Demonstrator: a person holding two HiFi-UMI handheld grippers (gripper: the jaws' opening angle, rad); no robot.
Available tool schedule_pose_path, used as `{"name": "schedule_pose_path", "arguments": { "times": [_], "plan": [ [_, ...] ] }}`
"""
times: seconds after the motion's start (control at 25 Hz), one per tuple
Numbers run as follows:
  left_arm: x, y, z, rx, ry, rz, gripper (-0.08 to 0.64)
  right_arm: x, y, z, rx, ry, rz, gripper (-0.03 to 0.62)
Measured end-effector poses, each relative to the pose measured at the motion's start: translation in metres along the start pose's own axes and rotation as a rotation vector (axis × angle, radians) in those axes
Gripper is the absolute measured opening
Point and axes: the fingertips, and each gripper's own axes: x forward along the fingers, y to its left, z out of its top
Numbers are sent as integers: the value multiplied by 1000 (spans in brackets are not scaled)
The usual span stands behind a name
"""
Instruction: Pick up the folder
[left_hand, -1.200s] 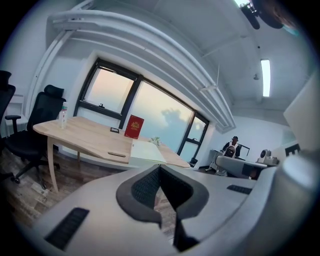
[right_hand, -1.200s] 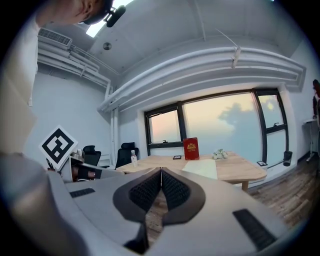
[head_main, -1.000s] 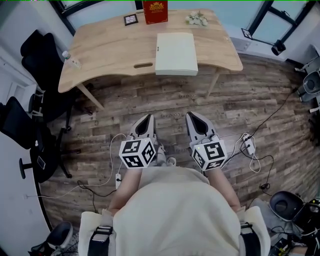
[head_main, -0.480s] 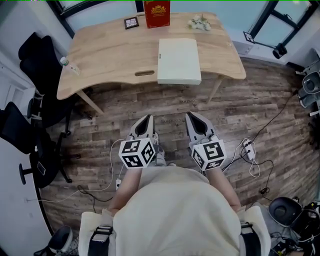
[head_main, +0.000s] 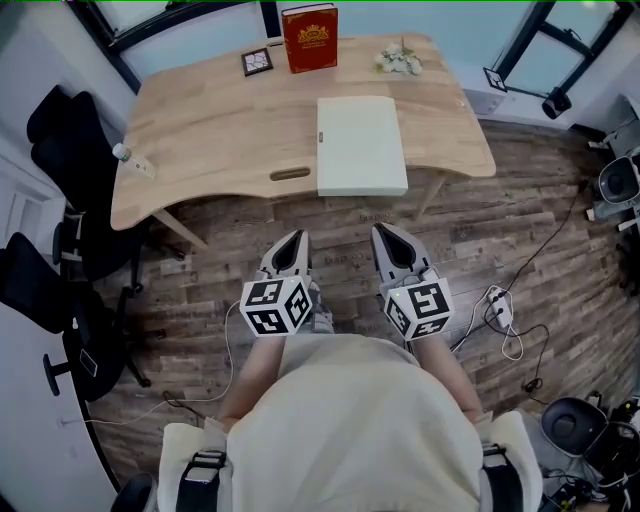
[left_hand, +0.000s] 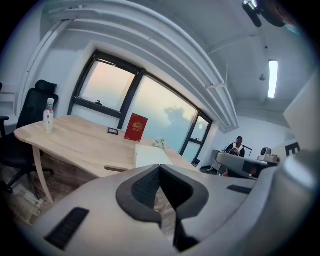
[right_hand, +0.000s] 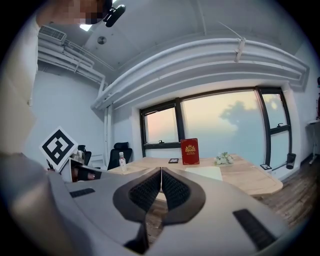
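The folder (head_main: 361, 145), a pale flat rectangle, lies on the wooden table (head_main: 210, 120) near its front edge, right of the middle. It also shows beyond the jaws in the left gripper view as the folder (left_hand: 150, 156) and in the right gripper view as the folder (right_hand: 205, 173). My left gripper (head_main: 291, 245) and right gripper (head_main: 388, 240) are held side by side over the plank floor, short of the table and pointing at it. Each is shut with nothing between its jaws: left gripper (left_hand: 160, 167), right gripper (right_hand: 161, 170).
A red book (head_main: 310, 38) stands at the table's back edge, with a small framed card (head_main: 257, 61) to its left and white flowers (head_main: 398, 62) to its right. A bottle (head_main: 130, 160) stands at the table's left end. Black chairs (head_main: 60, 130) stand on the left; cables (head_main: 500, 310) lie on the floor at right.
The table and folder have slid lower in the head view and look nearer. Both grippers have come toward the table together, still shut and side by side.
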Motion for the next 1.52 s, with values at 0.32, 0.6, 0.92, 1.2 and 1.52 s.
{"name": "schedule_pose_path", "arguments": {
  "times": [0.32,0.6,0.92,1.2,1.52],
  "plan": [
    [40,28,28,4,23,-29,20,49,-15,15,25,-1,-36,20],
    [73,53,45,10,44,-70,20,88,-25,19,43,-2,-86,20],
    [106,75,61,24,63,-129,20,120,-34,19,76,1,-141,20],
    [127,92,73,41,81,-172,20,143,-42,18,105,-4,-194,20],
    [142,109,77,48,105,-203,20,157,-49,11,139,-3,-245,20]
  ]
}}
